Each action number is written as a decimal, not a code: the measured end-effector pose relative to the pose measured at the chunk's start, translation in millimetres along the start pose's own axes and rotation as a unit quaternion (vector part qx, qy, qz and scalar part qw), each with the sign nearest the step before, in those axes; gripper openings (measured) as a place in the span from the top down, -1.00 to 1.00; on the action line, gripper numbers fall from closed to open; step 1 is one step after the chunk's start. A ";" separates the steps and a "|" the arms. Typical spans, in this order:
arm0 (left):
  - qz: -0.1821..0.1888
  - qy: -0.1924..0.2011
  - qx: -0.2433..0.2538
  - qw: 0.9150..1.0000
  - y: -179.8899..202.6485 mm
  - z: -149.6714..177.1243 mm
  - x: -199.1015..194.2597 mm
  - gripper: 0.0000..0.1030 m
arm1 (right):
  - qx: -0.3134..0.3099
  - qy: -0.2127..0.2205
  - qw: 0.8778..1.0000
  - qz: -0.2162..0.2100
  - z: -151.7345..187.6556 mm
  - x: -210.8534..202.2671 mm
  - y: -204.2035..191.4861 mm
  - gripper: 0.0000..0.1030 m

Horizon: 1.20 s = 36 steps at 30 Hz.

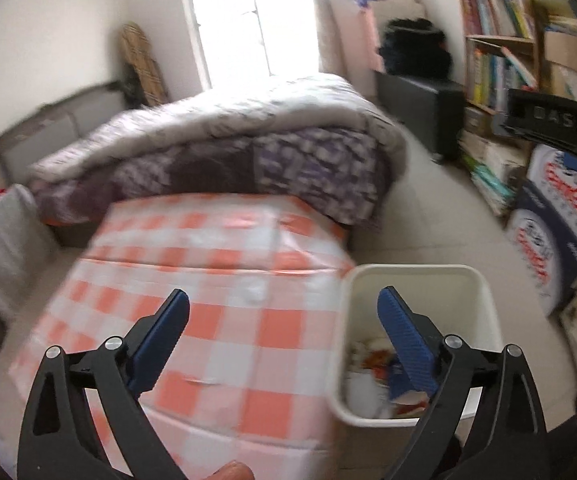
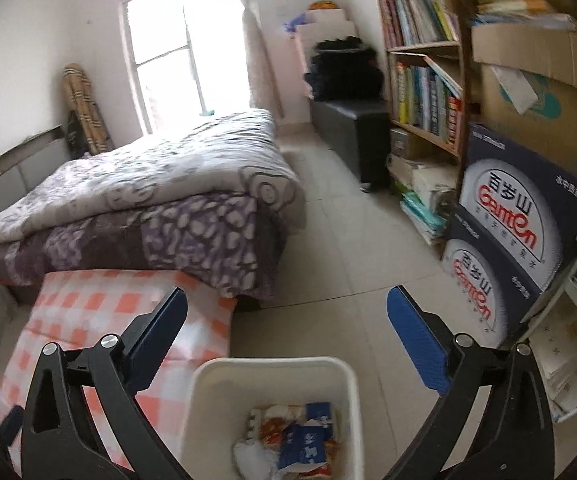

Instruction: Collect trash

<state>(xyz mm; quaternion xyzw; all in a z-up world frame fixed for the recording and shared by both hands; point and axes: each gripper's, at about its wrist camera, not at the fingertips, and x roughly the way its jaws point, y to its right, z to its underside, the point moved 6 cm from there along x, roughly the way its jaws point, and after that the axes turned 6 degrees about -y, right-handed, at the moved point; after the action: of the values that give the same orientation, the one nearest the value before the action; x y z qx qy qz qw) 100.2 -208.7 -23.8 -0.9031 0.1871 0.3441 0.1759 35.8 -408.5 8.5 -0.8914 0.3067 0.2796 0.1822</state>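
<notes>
A white bin (image 1: 420, 280) stands on the floor beside a low table with an orange-and-white checked cloth (image 1: 216, 280). The bin holds crumpled wrappers and papers (image 1: 372, 364). My left gripper (image 1: 284, 300) is open and empty, above the table's right edge and the bin. In the right wrist view the bin (image 2: 272, 372) is low in the middle with blue and orange trash (image 2: 304, 436) inside. My right gripper (image 2: 288, 300) is open and empty above it. The right gripper also shows at the right edge of the left wrist view (image 1: 548, 128).
A bed with a purple patterned quilt (image 2: 160, 200) lies behind the table. A bookshelf (image 2: 424, 80) and stacked blue water cartons (image 2: 504, 232) line the right wall. A dark cabinet (image 2: 352, 132) stands past the bed. Tiled floor (image 2: 336, 240) runs between bed and shelf.
</notes>
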 end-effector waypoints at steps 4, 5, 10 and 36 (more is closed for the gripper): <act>-0.026 0.008 -0.044 0.999 -40.3 4.8 -15.8 -0.87 | -0.022 -0.007 1.000 -0.006 15.8 -20.0 -22.1 -0.86; -0.029 0.007 -0.054 0.998 -48.0 7.3 -18.4 -0.87 | -0.031 -0.009 0.999 -0.003 22.9 -24.3 -26.8 -0.86; -0.049 0.001 -0.102 0.994 -85.1 29.4 -23.6 -0.87 | -0.062 -0.005 0.998 -0.009 59.5 -35.8 -46.1 -0.86; -0.076 -0.013 -0.184 0.980 -147.4 56.5 -12.9 -0.87 | -0.127 0.004 0.991 -0.031 112.3 -30.2 -114.7 -0.86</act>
<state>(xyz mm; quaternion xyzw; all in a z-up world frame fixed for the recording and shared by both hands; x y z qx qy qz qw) 127.5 -52.6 -26.8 -0.9269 0.0492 0.3703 0.0349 47.0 -253.9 -42.7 -0.9174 0.2417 0.3069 0.0754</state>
